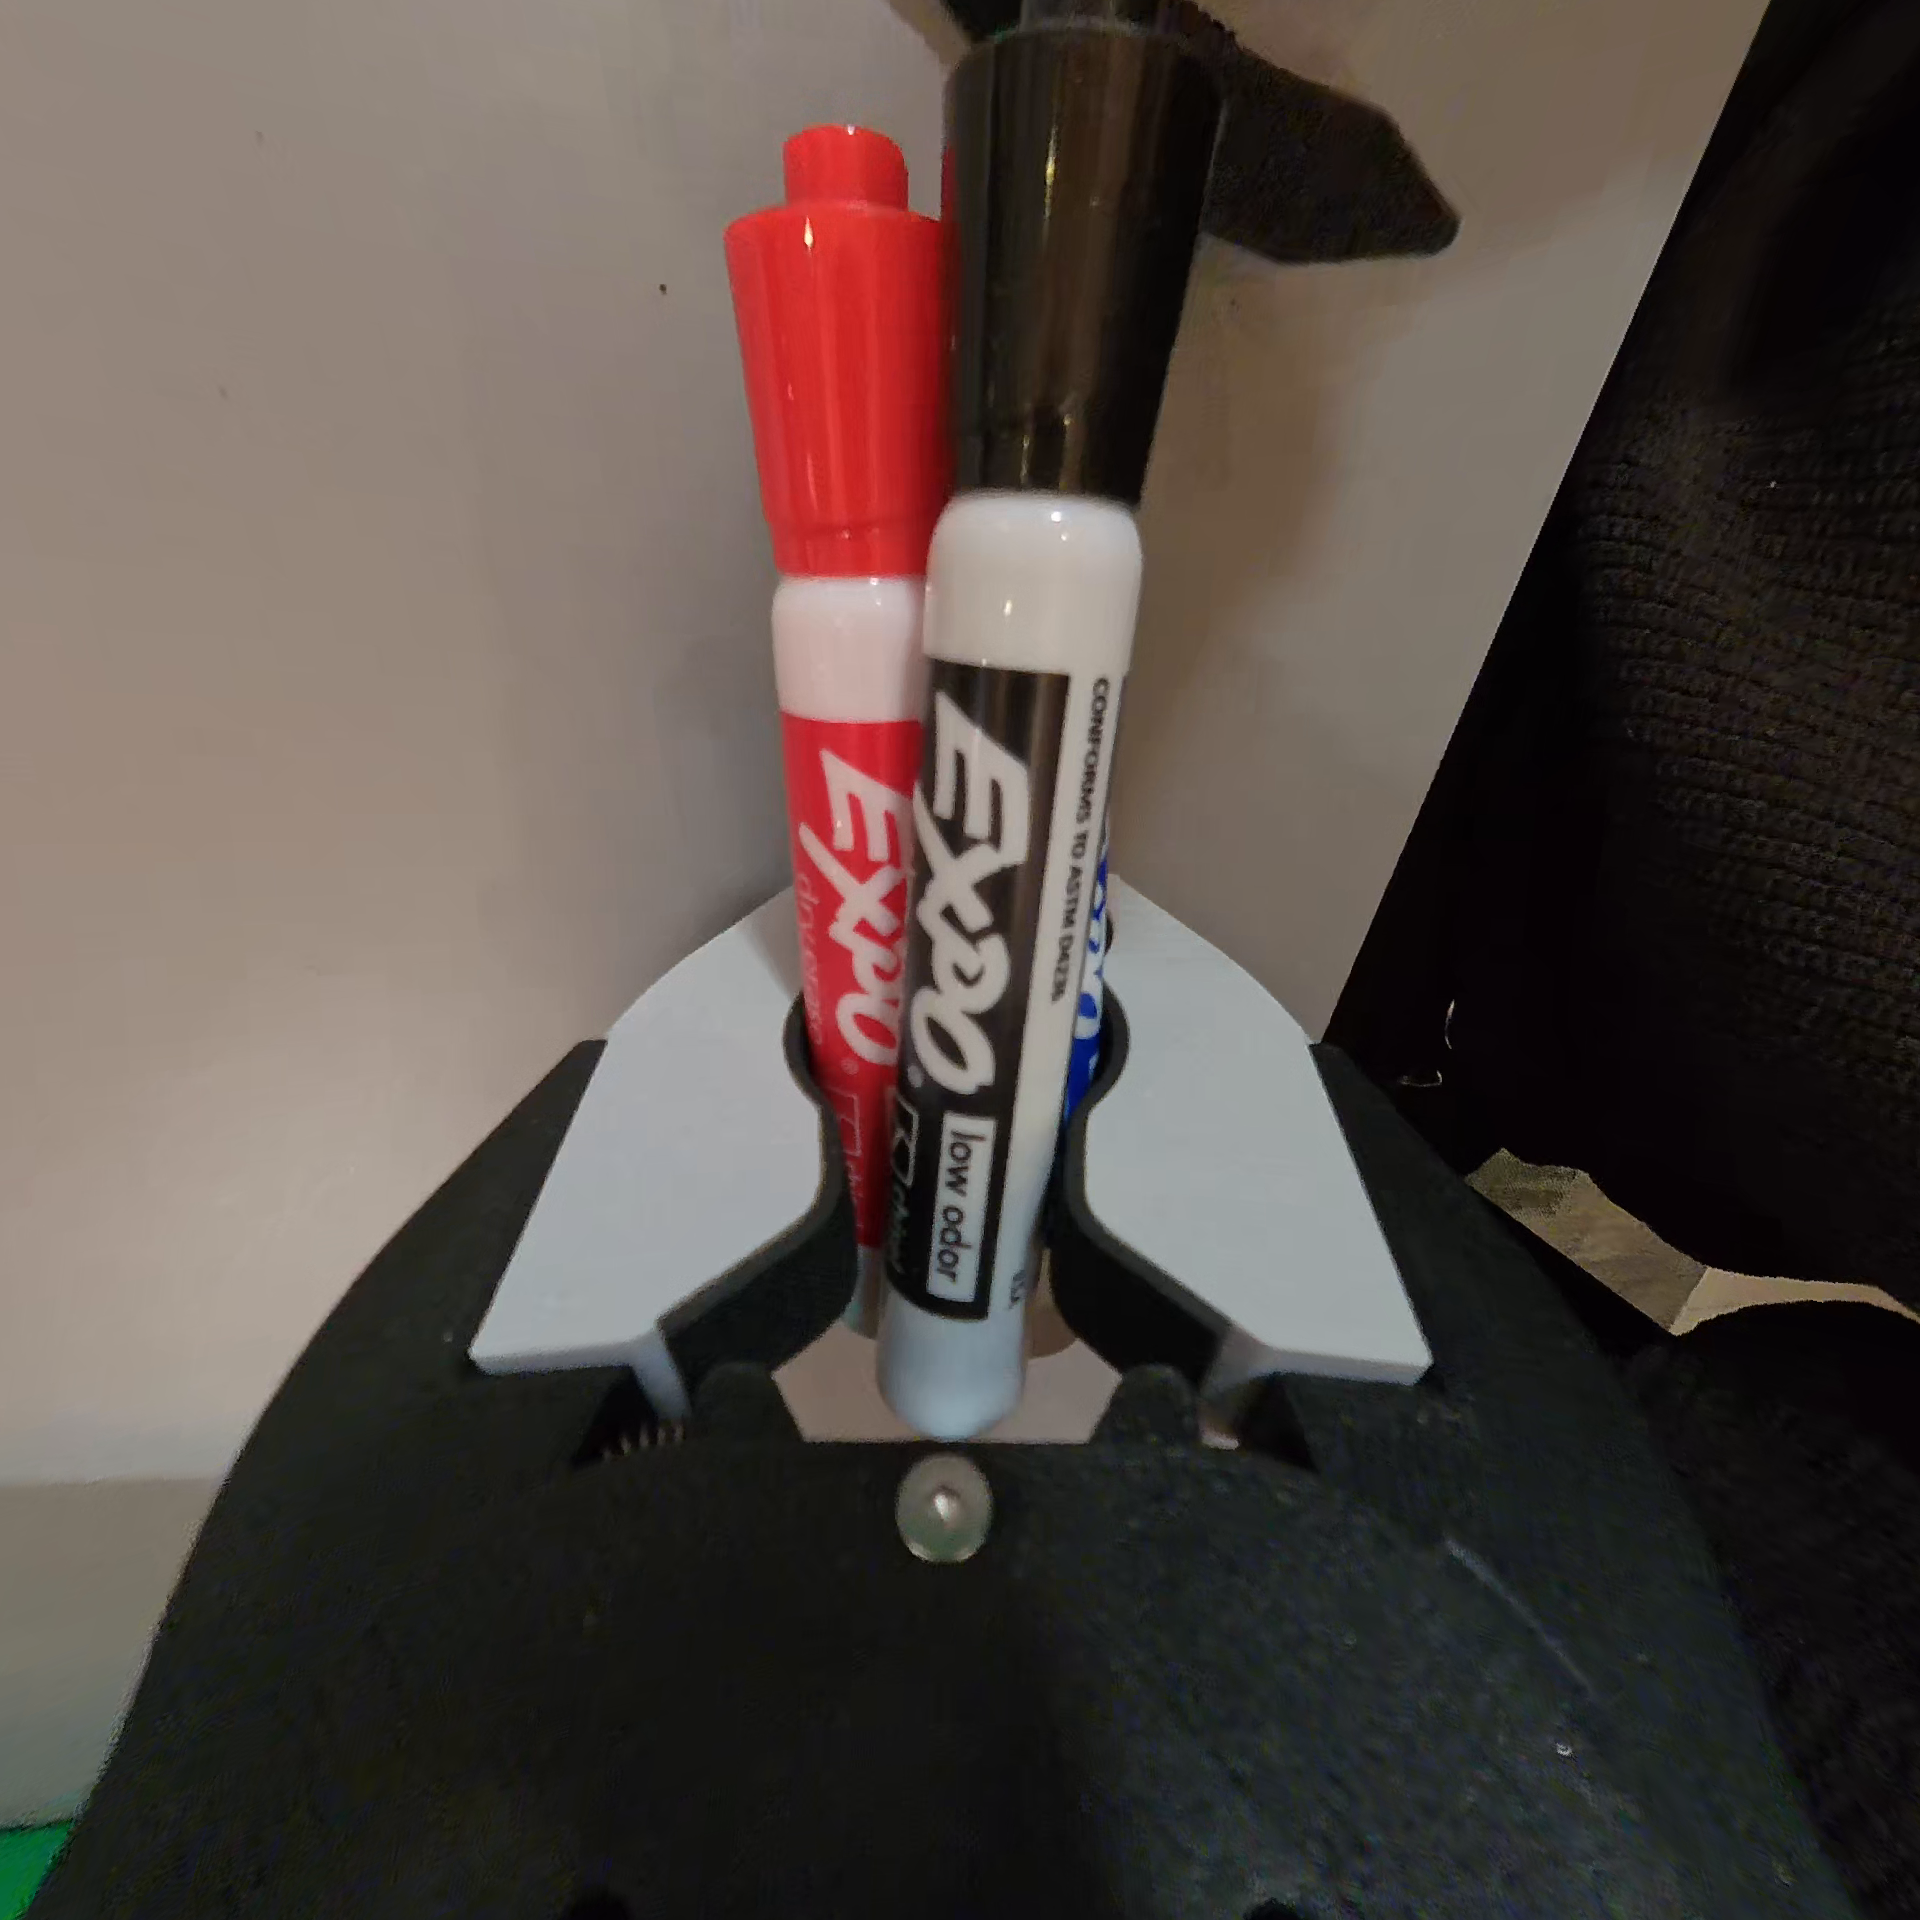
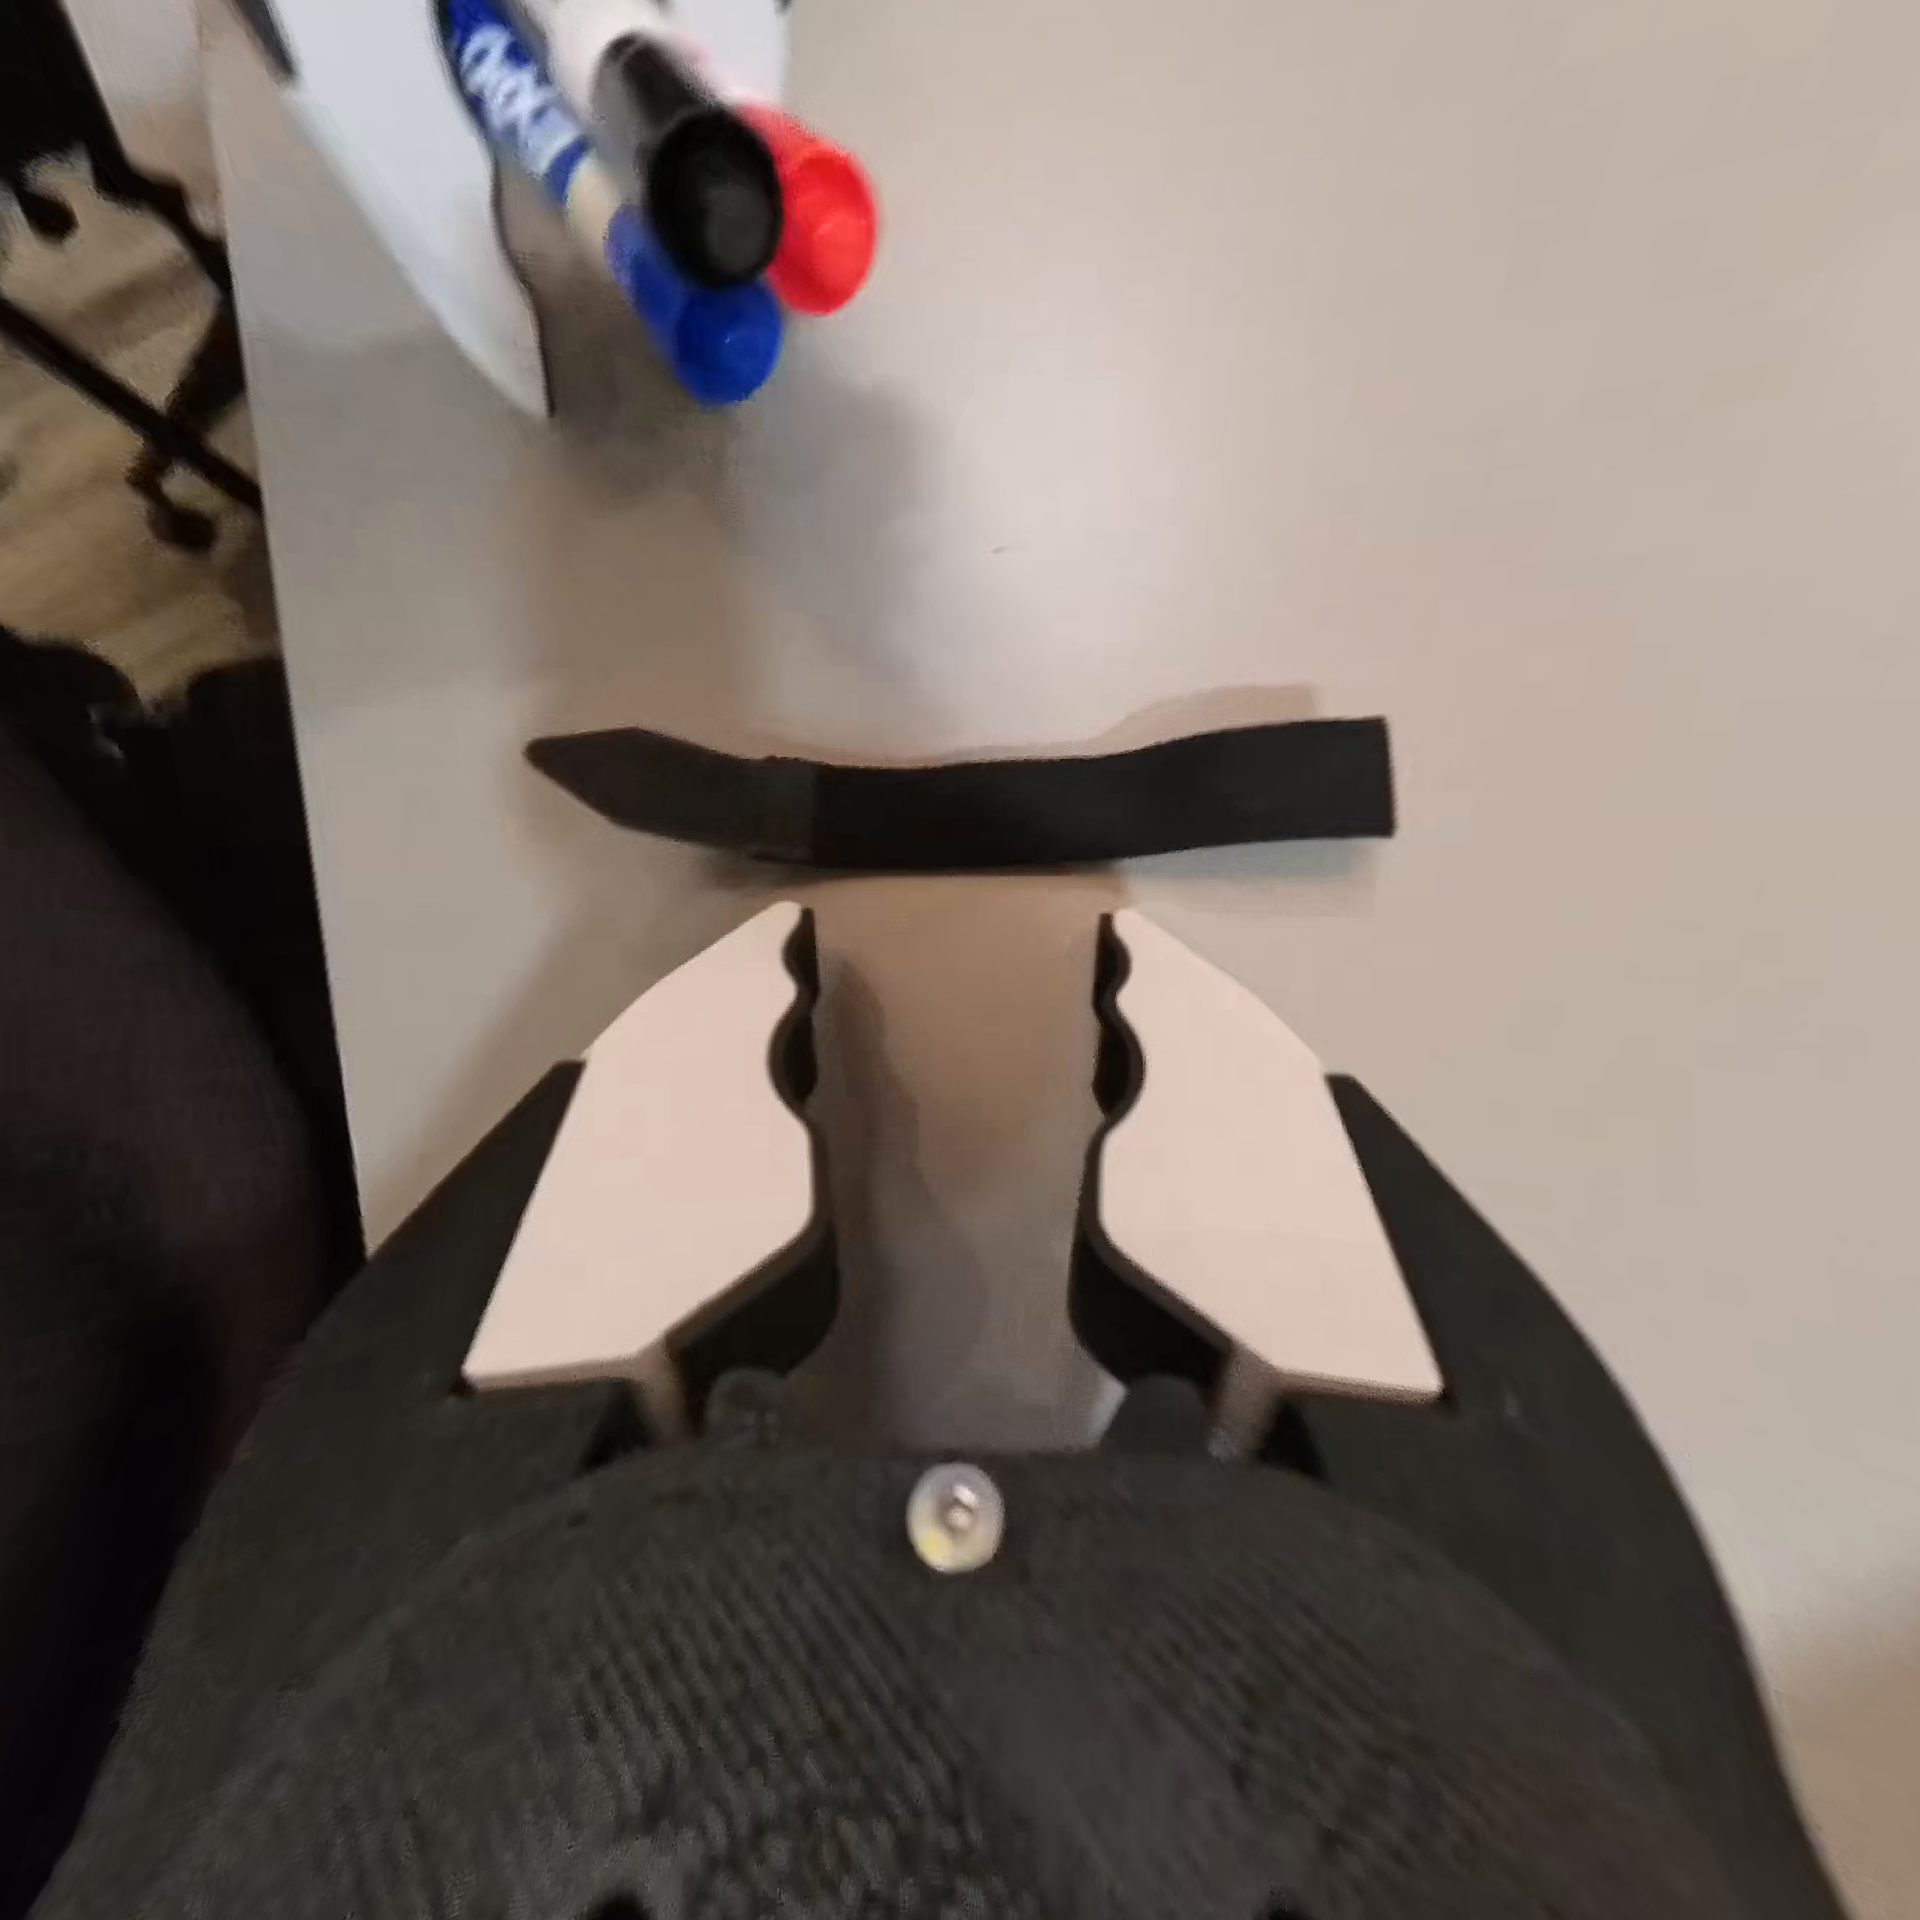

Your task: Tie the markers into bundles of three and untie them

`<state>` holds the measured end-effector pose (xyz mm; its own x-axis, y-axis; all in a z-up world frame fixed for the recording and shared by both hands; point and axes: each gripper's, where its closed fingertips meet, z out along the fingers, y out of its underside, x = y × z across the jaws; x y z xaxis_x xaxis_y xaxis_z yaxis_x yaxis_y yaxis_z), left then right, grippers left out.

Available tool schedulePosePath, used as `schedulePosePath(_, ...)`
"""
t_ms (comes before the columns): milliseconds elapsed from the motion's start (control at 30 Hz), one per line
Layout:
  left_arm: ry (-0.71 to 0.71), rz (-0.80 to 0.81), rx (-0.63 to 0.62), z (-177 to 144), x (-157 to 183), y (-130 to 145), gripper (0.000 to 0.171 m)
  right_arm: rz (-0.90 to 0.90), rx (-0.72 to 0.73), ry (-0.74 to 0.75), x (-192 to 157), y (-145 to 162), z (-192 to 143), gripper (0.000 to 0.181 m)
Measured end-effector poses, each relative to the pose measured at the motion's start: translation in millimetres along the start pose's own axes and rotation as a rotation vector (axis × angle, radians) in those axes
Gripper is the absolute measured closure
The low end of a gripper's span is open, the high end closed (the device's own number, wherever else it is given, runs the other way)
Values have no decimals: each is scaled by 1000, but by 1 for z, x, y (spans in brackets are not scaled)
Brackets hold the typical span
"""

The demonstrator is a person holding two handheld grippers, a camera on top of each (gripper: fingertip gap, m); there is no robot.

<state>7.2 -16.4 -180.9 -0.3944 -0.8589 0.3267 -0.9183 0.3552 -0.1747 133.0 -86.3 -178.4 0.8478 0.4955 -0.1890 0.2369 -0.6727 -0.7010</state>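
Note:
My left gripper (image 1: 951,935) is shut on three markers held side by side: a red marker (image 1: 842,436), a black marker (image 1: 1081,312) and a blue marker (image 1: 1091,997) mostly hidden behind the black one. In the right wrist view the same bundle shows at the top left with the black cap (image 2: 717,197), red cap (image 2: 821,229) and blue cap (image 2: 722,332) facing me, held above the table. A black strap (image 2: 987,795) lies flat on the table just past my right gripper (image 2: 956,925), which is open and empty. The strap's end (image 1: 1320,177) also shows behind the marker caps.
The white table (image 2: 1351,416) has its left edge close to the markers. Dark knitted fabric (image 1: 1662,727) lies beyond that edge, and it also shows in the right wrist view (image 2: 135,1039). A patterned floor (image 2: 94,343) lies below. Left tips to right tips: about 15 centimetres.

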Motion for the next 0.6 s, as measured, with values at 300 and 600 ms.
schedulePosePath(300,6,3,6,0,1,0,125,99,30,109,19,-7,2,135)
schedulePosePath(600,4,12,11,-2,3,-1,125,421,150,-31,31,-37,21,181)
